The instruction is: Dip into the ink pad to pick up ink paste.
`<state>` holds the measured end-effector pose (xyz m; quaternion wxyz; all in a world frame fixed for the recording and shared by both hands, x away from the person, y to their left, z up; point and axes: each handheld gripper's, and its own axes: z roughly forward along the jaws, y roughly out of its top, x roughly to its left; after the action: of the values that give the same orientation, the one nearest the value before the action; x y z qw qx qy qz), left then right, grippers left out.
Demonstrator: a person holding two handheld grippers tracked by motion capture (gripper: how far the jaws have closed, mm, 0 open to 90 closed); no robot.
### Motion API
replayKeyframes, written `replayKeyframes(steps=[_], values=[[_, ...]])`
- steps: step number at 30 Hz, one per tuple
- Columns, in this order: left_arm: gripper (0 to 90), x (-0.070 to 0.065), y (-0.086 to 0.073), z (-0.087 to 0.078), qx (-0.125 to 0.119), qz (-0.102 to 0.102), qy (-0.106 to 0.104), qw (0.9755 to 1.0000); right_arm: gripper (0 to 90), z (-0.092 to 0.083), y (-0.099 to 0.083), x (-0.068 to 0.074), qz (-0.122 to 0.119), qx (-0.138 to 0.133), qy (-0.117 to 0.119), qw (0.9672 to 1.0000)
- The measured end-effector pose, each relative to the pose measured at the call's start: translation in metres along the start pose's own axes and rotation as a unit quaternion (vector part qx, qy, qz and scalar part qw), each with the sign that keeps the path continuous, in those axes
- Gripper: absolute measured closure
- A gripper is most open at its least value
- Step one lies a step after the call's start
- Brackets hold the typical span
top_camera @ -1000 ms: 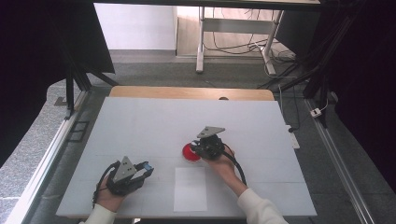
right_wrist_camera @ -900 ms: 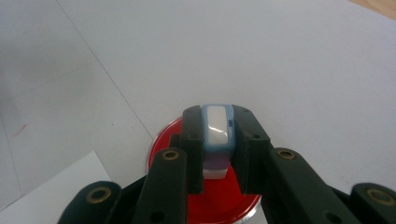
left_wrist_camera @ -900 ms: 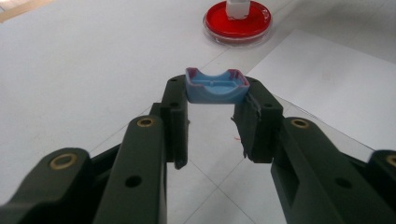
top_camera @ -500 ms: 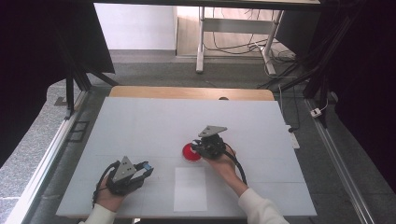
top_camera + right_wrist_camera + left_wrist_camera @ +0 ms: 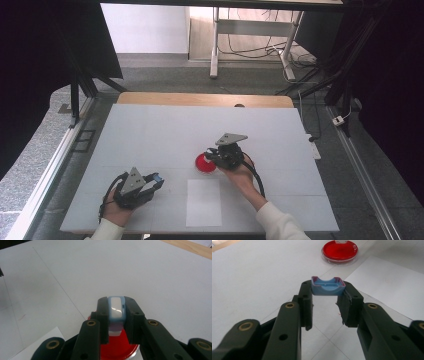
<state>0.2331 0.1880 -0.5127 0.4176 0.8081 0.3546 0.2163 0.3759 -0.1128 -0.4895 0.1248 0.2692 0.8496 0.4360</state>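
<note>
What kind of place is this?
Probably a lab or test workshop: a white table hemmed by black curtains, loose cables on the floor, and a red dish being handled.

I note a white desk [image 5: 150,140] with a bare wooden strip [image 5: 200,99] along its far edge. A white sheet of paper [image 5: 204,202] lies flat near the front edge. Beyond the desk I see grey floor [image 5: 165,75], a metal frame leg [image 5: 215,45] and loose cables [image 5: 250,47]. Black curtains [image 5: 45,60] hang at both sides.
</note>
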Motion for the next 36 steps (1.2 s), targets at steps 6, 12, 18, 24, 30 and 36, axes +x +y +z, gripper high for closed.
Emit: replayKeyframes(steps=[6,12,18,24,30,36], values=[[66.0,0.000,0.000,0.000,0.000,0.000,0.000,1.0000,75.1,-0.004,0.002,0.001,-0.001,-0.010,0.005,0.9999],[66.0,0.000,0.000,0.000,0.000,0.000,0.001,1.0000,75.1,-0.008,0.003,0.001,0.001,-0.017,0.007,0.9998],[66.0,0.001,0.000,0.000,0.001,0.000,0.001,1.0000,75.1,-0.017,0.005,0.001,-0.001,-0.031,0.014,0.9994],[66.0,0.001,0.000,0.000,0.001,0.000,0.001,1.0000,75.1,-0.026,0.006,0.002,0.001,-0.043,0.019,0.9989],[66.0,0.000,0.000,0.002,0.002,0.000,0.001,1.0000,75.1,-0.037,0.006,0.004,0.002,-0.055,0.027,0.9981],[66.0,0.001,0.000,0.001,0.002,0.000,0.002,1.0000,75.1,-0.047,0.006,0.009,0.001,-0.066,0.034,0.9972]])
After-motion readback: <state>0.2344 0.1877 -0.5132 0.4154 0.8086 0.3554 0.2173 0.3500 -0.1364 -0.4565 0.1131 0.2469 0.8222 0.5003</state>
